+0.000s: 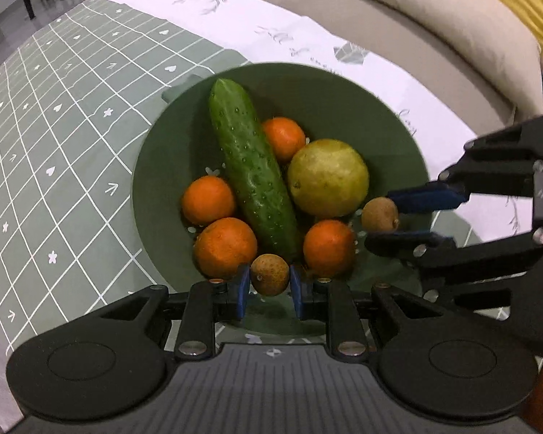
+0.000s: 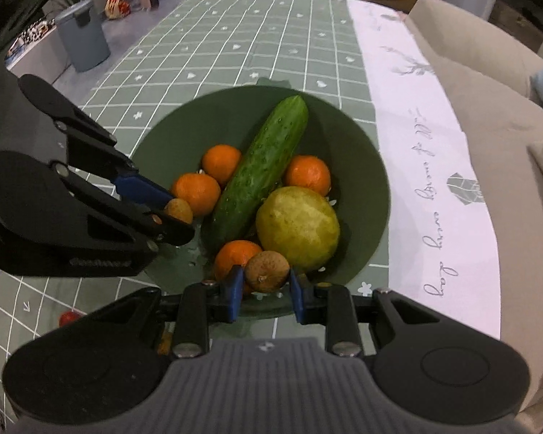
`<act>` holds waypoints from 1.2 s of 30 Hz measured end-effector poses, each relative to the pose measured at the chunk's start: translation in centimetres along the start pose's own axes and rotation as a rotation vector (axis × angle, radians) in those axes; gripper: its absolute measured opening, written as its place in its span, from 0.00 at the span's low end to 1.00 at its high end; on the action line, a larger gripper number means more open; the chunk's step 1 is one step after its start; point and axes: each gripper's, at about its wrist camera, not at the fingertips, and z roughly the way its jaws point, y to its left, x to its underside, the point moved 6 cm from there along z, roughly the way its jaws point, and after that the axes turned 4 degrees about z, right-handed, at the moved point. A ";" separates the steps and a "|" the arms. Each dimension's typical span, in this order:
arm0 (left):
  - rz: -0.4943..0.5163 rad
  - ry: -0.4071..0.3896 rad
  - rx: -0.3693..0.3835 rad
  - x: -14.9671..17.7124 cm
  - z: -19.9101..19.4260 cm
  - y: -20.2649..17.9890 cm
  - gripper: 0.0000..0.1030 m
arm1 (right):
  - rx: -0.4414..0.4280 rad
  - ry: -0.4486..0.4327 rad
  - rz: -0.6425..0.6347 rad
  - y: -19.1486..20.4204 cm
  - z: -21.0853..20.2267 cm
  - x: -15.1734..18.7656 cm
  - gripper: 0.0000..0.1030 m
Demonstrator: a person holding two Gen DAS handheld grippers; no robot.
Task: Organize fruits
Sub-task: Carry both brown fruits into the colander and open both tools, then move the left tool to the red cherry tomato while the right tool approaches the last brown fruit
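A green bowl on the table holds a cucumber, a yellow-green citrus and several oranges. My left gripper is shut on a small brown longan over the bowl's near rim. My right gripper is shut on a second longan above the bowl's edge.
The table carries a green checked cloth with a white band. A beige sofa with cushions runs along the table. A small red fruit lies on the cloth near my right gripper. A grey bin stands on the floor.
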 end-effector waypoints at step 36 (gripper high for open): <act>-0.155 -0.252 -0.051 7.0 -11.2 -0.6 0.43 | 0.052 -0.268 0.206 4.3 -9.5 5.3 0.59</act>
